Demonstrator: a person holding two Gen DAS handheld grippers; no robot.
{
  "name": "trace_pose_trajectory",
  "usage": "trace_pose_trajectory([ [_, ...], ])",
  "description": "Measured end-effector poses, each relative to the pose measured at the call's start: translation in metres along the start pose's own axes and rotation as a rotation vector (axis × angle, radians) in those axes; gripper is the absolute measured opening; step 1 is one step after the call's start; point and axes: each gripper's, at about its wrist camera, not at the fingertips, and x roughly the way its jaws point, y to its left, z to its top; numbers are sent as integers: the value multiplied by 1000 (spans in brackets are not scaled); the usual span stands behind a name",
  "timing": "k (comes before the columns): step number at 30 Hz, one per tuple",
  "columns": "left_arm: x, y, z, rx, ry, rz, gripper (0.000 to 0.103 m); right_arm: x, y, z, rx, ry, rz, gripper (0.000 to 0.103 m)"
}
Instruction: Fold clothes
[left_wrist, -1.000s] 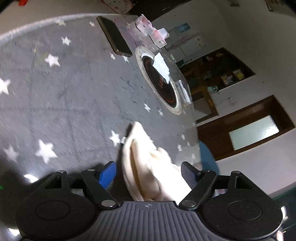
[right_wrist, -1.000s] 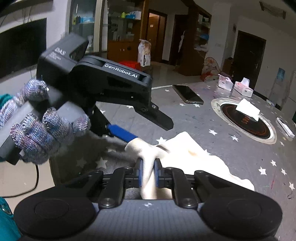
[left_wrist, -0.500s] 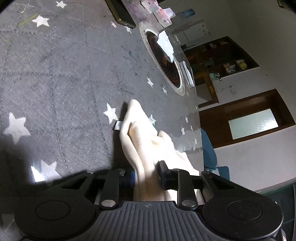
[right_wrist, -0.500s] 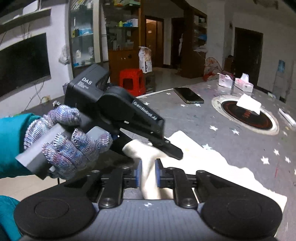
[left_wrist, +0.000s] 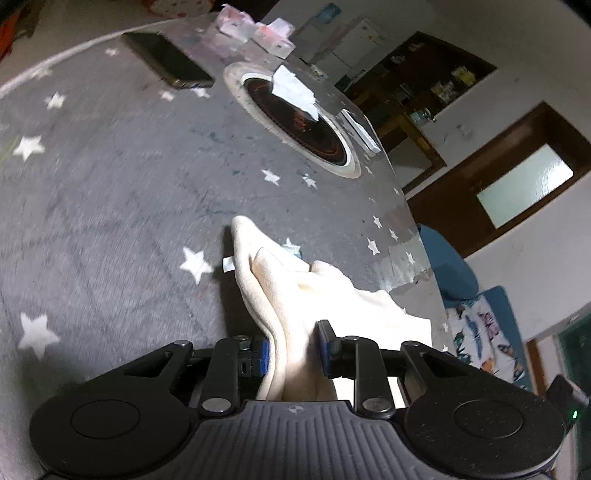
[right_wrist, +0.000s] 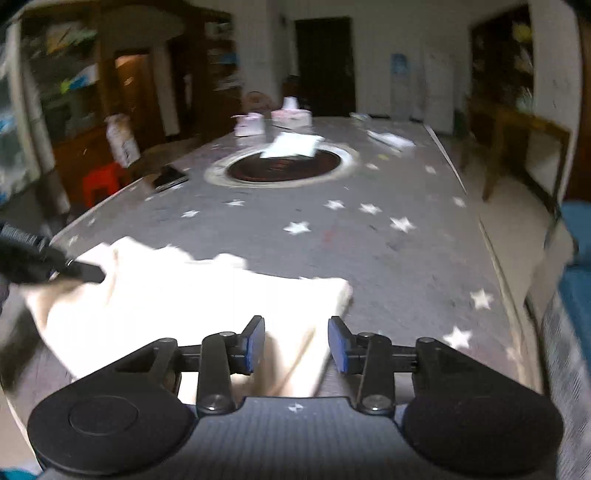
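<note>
A cream garment (left_wrist: 295, 291) lies bunched on the grey star-patterned tablecloth (left_wrist: 110, 192). My left gripper (left_wrist: 293, 354) is shut on a thick fold of it near the table's front. In the right wrist view the same garment (right_wrist: 192, 295) is spread flatter in front of my right gripper (right_wrist: 296, 345), which is open with the cloth's near edge under its left finger. The left gripper's finger tip (right_wrist: 85, 271) shows at the garment's left end. That view is motion-blurred.
A round burner plate (left_wrist: 295, 122) with white paper (left_wrist: 295, 90) on it is set in the table's middle. A dark phone (left_wrist: 166, 64) lies far left, and tissue boxes (right_wrist: 271, 120) stand at the back. A blue chair (left_wrist: 447, 269) stands past the right edge.
My left gripper closed on the garment fold and still holds it. My right gripper let go of the cloth, opened and swung right along the garment.
</note>
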Motion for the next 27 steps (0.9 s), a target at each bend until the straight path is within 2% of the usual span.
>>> trace_pose_trajectory([
  [2, 1, -4, 1, 19, -2, 13, 26, 7, -5, -1, 33, 4, 8, 55],
  [6, -1, -12, 2, 67, -10, 37, 26, 19, -11, -5, 86, 3, 21, 54],
  [7, -1, -13, 3, 77, -12, 39, 26, 20, -10, -5, 89, -2, 26, 52],
  [9, 0, -18, 4, 96, -14, 42, 24, 17, -8, -5, 85, -11, 38, 27],
  [12, -2, -28, 7, 130, -25, 33, 19, 14, -5, -4, 78, -24, 57, 13],
  [17, -3, -54, 18, 198, -47, -7, 15, -7, -8, 6, 59, -92, 41, 11],
  [27, 43, -131, 32, 341, -50, -100, 15, -49, -45, 37, -4, -188, -153, 11],
])
